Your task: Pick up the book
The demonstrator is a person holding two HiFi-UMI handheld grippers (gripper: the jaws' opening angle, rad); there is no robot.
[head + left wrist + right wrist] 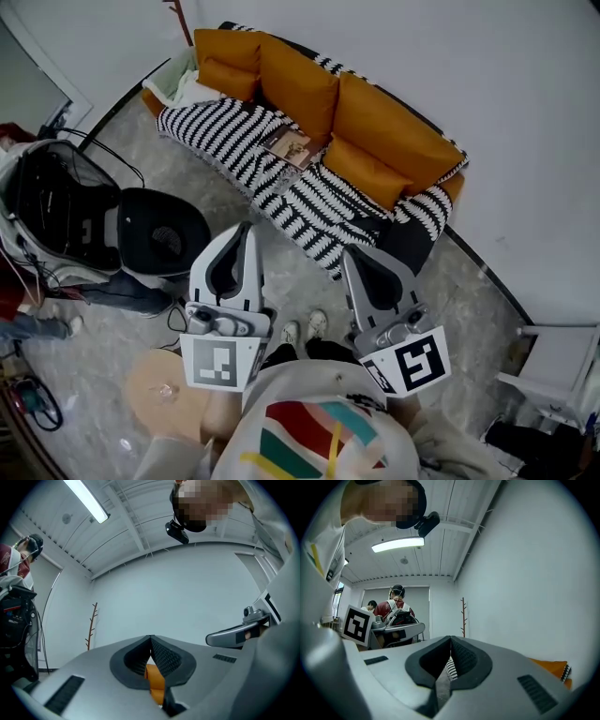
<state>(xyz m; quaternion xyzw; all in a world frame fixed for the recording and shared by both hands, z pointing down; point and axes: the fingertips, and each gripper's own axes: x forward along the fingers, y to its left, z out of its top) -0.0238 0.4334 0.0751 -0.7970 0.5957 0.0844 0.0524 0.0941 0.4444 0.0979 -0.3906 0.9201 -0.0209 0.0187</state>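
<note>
The small brown book (291,145) lies on the orange sofa (386,124) with its striped throw, well ahead of the grey left gripper (246,230) and right gripper (350,253), each with jaws pressed together on nothing.

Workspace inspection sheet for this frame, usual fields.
Surface: orange sofa, with a black-and-white striped throw over its seat.
Job's things: book lies flat on the throw, untouched.
Clutter: nothing seen beside the book.
Grippers: left gripper and right gripper are both shut and empty, held above the floor short of the sofa.
Cables: black cable loops over the floor at left.
Surroundings: black seat, round wooden stool, white chair.
</note>
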